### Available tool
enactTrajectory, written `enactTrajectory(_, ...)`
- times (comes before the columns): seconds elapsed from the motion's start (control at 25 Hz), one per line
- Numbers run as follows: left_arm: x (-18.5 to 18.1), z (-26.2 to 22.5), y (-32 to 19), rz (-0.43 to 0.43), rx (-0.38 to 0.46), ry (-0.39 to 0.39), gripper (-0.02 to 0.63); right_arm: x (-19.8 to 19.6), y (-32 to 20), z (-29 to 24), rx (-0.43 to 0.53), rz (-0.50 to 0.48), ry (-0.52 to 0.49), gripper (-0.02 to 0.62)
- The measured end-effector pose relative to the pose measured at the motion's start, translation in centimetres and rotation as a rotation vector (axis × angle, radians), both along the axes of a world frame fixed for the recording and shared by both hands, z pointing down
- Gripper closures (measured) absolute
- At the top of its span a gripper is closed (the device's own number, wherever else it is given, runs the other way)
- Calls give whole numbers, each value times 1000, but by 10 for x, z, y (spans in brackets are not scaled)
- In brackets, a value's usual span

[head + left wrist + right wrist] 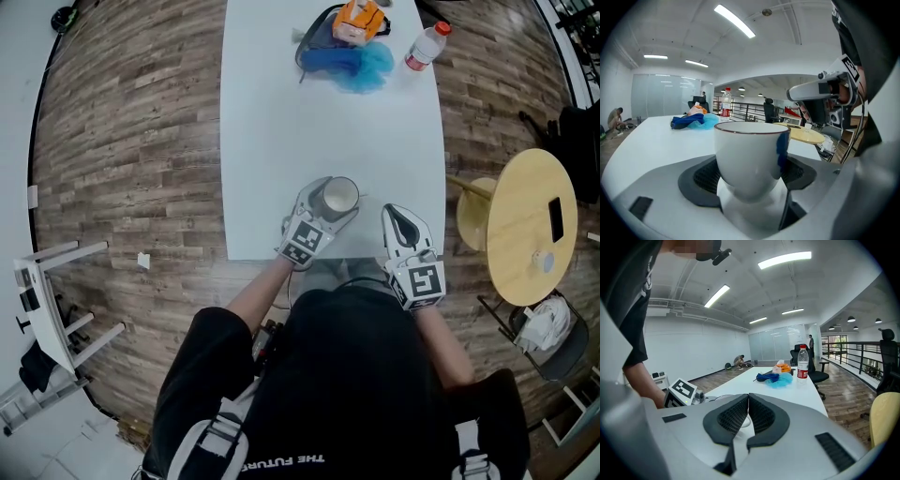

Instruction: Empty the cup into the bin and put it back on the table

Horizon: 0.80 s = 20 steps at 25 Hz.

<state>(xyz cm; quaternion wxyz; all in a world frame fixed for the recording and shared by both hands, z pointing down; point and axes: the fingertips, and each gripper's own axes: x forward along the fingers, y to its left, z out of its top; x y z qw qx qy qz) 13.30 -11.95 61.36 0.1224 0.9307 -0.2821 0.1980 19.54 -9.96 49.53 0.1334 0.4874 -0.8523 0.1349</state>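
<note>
A white cup (339, 196) with a dark rim and a blue mark stands at the near edge of the white table (281, 141). My left gripper (335, 198) has its jaws spread wide around the cup, one pad against each side. In the left gripper view the cup (750, 154) fills the space between the dark pads (701, 176), with its reflection on the tabletop below. My right gripper (395, 212) hovers just right of the cup. In the right gripper view its pads (733, 416) meet with nothing between them. No bin shows in any view.
At the table's far end lie a blue cloth (361, 64), an orange packet (359, 21) and a water bottle (424, 47). A round wooden side table (530, 225) and a yellow seat (473, 214) stand to the right. A white rack (47, 309) stands on the floor at left.
</note>
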Motion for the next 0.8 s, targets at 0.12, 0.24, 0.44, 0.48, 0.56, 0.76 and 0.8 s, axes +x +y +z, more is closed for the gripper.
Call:
enactTrajectory(0.12,-4,-16,-3,-21,-13,49,215,-1,-4,-1,10,-6,0,578)
enactTrajectory(0.24,-8,-41,-5,-43,-7,80,215,-6,-5,-6,26,-31,7,578)
enactTrajectory(0.44,-19,-85,-11,-101,-10,112,215,-18,-12,-19,65,-76,-15,577)
enactTrajectory(0.48,-23,-92,-12,-110,-3,109,215,-21,-15,-21,73,-84,-22,577)
enactTrajectory(0.56,-31,-108,-11,-127,18,102,215,-31,-20,-26,83,-106,-45,575)
enactTrajectory(0.76,-51,-138,-9,-179,65,79,215,-64,-26,-41,86,-222,-106,491)
enactTrajectory(0.8,-56,-141,-8,-194,71,74,215,-72,-27,-44,93,-246,-113,478)
